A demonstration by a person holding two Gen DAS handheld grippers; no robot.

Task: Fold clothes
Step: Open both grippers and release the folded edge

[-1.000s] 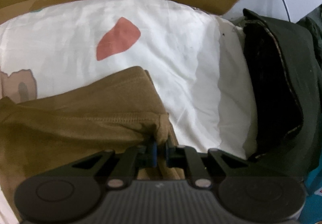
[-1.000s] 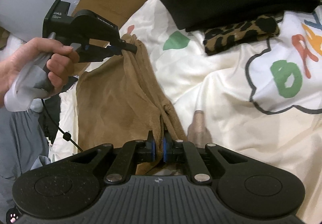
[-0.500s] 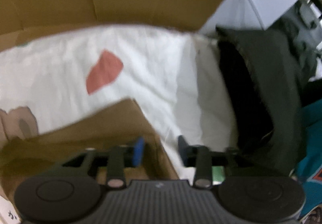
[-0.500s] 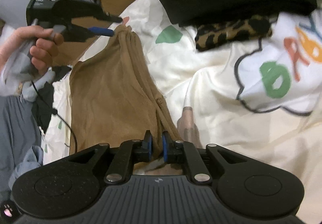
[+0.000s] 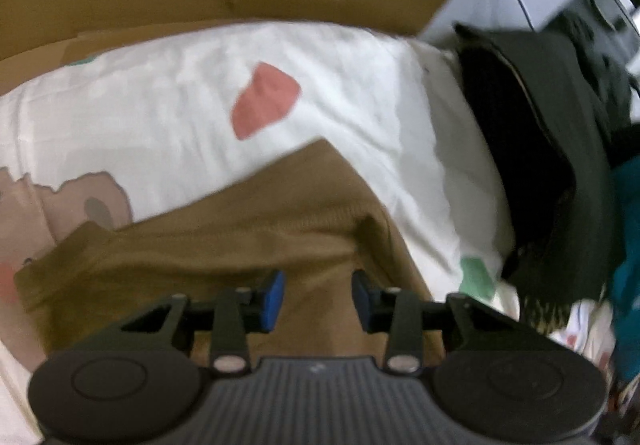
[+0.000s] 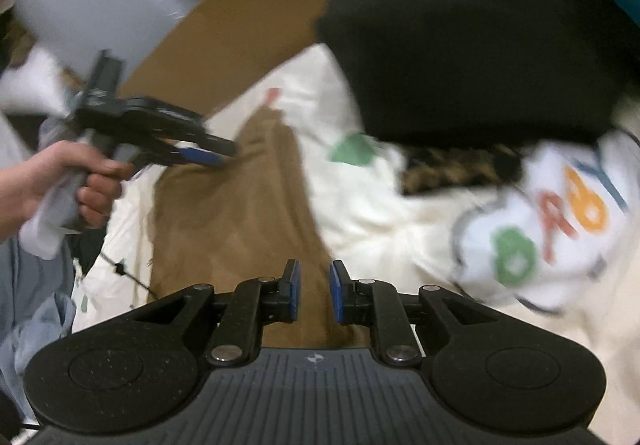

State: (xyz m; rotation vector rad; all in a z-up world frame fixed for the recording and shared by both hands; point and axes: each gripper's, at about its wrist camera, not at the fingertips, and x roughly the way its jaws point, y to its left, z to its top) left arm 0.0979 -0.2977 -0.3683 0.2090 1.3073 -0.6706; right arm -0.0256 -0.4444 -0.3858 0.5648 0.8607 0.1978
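Both jaws are parted, nothing held: left gripper (image 5: 318, 295) and right gripper (image 6: 314, 293) over the tan knit garment (image 6: 240, 213), laid flat on the white printed bedsheet (image 5: 160, 117). Creases should be smoothed before regrasping.

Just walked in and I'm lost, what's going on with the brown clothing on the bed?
A person with a handheld gripper in each hand is folding a brown garment on a white printed sheet. Both the left gripper and the right gripper are open above the cloth, gripping nothing. A black folded pile sits nearby.
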